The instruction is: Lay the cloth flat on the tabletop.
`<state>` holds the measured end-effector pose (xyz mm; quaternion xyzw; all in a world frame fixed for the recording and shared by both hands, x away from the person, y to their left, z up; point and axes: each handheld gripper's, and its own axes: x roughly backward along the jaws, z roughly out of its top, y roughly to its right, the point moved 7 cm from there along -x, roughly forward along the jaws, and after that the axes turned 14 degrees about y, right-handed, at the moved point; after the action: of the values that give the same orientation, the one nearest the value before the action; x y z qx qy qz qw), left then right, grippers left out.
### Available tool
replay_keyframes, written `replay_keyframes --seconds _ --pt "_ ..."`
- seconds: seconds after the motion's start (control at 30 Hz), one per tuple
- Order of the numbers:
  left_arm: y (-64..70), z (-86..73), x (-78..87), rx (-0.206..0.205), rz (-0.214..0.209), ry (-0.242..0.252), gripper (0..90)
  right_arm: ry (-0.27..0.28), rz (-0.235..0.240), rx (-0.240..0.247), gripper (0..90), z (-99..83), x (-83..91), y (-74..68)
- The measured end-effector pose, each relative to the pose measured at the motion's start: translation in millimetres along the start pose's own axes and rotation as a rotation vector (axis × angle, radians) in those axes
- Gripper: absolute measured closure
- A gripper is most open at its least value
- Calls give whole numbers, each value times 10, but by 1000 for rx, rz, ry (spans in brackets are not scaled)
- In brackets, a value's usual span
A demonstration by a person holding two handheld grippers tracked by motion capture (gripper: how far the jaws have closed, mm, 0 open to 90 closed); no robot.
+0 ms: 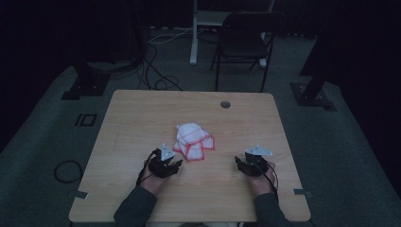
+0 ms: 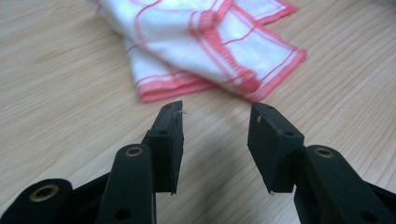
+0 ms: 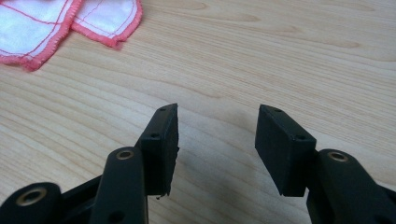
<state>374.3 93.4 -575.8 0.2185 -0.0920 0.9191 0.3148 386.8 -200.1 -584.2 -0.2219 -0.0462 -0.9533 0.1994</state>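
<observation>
Left gripper [image 2: 215, 109] jaws gaping, empty, just short of the crumpled white red-edged cloth [image 2: 210, 44] mid-tabletop [image 1: 142, 118]; cloth's far side is cut off in the left gripper view. Right gripper [image 3: 217, 112] likewise spread, empty, over bare woodgrain nearer the right edge.

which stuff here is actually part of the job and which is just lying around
Part of the job:
- white cloth with red edging, crumpled mid-table
- left gripper, open, right by the cloth
- right gripper, open, over bare wood
- wooden table

Just lying about:
- black folding chair behind the table
- cables on the floor
</observation>
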Motion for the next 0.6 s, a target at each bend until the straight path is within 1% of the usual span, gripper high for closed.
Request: replay_keyframes --seconds 0.17,0.23,0.3,0.33,0.37,0.4,0.43,0.53,0.57,0.6 --pt "111 69 -95 -31 -16 -1 550 -3 11 2 497 3 -2 -44" --pt "133 85 -133 -47 -5 -5 560 -1 18 7 497 7 -3 -76" --pt "138 87 -175 -54 2 -14 566 0 27 19 497 19 2 -130" --pt "138 87 -175 -54 2 -14 577 0 27 19 497 19 2 -130" --pt "122 84 -199 -59 21 -27 603 3 37 32 498 35 1 -185" --pt "122 84 -199 -59 21 -27 635 3 37 32 498 35 1 -185" --pt "100 100 -196 -49 28 -22 689 5 45 43 499 47 -9 -230" --pt "62 143 -163 -41 35 -12 824 0 53 57 502 55 -31 -281" --pt "46 160 -152 -41 38 -7 866 0 58 69 504 58 -45 -299" --pt "46 160 -152 -41 38 -7 877 0 58 69 504 58 -45 -299"
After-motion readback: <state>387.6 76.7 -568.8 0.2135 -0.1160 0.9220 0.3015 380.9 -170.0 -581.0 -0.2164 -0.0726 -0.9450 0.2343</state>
